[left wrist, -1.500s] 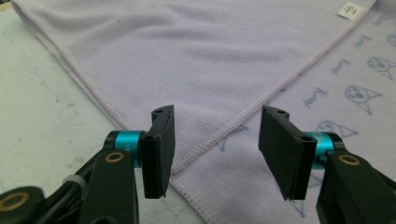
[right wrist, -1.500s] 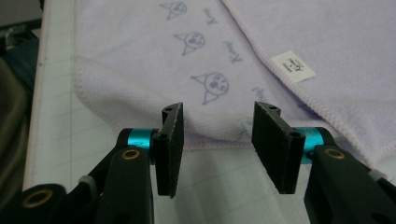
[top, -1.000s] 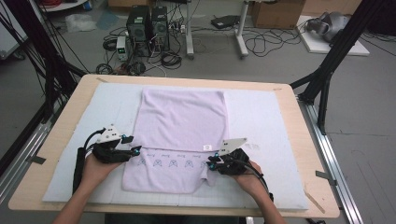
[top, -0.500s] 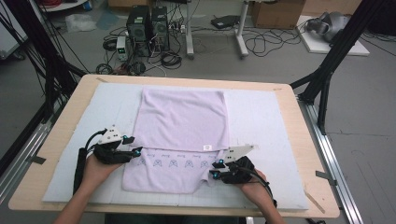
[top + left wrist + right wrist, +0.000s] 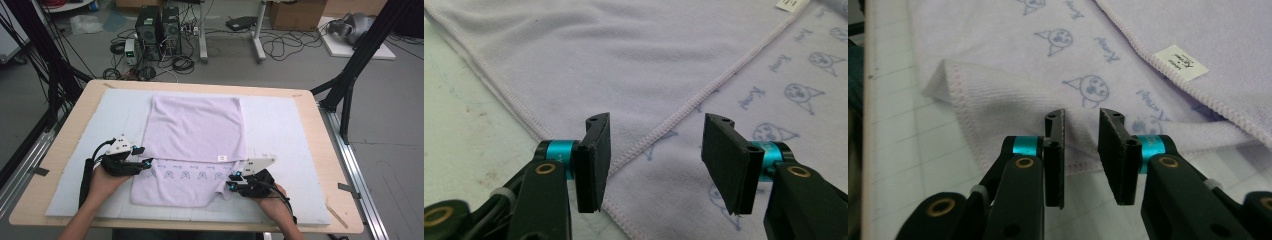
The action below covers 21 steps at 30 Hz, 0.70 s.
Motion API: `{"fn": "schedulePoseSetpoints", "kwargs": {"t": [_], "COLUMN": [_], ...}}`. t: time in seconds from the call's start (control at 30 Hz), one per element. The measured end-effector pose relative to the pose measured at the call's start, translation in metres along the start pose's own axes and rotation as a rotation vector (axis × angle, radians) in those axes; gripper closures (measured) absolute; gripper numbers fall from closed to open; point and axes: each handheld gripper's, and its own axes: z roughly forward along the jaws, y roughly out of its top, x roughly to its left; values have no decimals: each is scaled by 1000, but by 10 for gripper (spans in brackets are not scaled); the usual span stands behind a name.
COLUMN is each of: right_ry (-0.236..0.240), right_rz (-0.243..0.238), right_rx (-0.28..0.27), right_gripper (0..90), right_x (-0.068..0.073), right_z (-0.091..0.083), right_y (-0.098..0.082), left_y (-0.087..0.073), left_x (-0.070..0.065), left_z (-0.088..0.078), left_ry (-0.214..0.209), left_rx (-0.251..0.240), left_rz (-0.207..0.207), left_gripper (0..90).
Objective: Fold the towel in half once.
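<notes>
A lavender towel [image 5: 195,130] lies on the white mat [image 5: 280,125], its far half doubled over the near half, which carries printed cat faces [image 5: 186,175]. A small white label [image 5: 221,158] sits at the folded layer's hem. My left gripper [image 5: 145,157] is at the towel's left edge; in the left gripper view it [image 5: 654,150] stands wide open over the stitched hem [image 5: 684,105], holding nothing. My right gripper [image 5: 231,181] is at the towel's near right part. In the right gripper view it [image 5: 1082,130] is narrowly open just short of the rumpled hem, beside a turned-over corner [image 5: 948,75].
The mat covers most of a wooden table [image 5: 320,150] with bare margins left and right. Black frame struts [image 5: 350,75] stand at both far corners. Computer towers [image 5: 157,25] and cables lie on the floor beyond the far edge.
My right gripper has drawn back toward the near edge, and the towel's near right corner is now rumpled and turned over. The left gripper has hardly moved.
</notes>
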Motion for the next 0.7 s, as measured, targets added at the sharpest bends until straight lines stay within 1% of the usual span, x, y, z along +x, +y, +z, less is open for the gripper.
{"fn": "schedulePoseSetpoints", "kwargs": {"t": [0.1, 0.2, 0.3, 0.33, 0.37, 0.47, 0.53, 0.57, 0.63, 0.7], "right_ry": [13, 40, 52, 60, 60, 54, 51, 53, 51, 53], "right_rz": [2, 8, 13, 20, 20, 29, 16, -1, -25, -21], "right_rx": [5, 16, 33, 35, 30, 32, 40, 46, 55, 61], "right_gripper": [704, 677, 640, 641, 653, 755, 836, 857, 868, 869], "right_x": [3, 7, 8, 8, 7, 4, 4, 5, 4, 3], "right_z": [-4, -4, -1, 2, 3, 2, 2, 2, 1, -3], "right_y": [-2, -6, -6, -6, -7, -7, -6, -5, -4, -5], "left_y": [0, 1, 1, 1, 1, 1, 1, 1, 1, 0], "left_x": [0, -1, -2, -2, -2, -1, -1, -1, -1, -1], "left_z": [0, 0, 1, 1, 1, 0, 0, 0, 0, -1], "left_ry": [-1, -2, -4, -5, -3, 0, 1, 1, -2, 0], "left_rx": [-1, -3, -2, -2, -3, -3, -3, -3, 0, 2], "left_rz": [0, 3, 2, 4, 5, 2, 2, 2, 4, 7], "left_gripper": [457, 457, 456, 456, 456, 456, 456, 456, 456, 456]}}
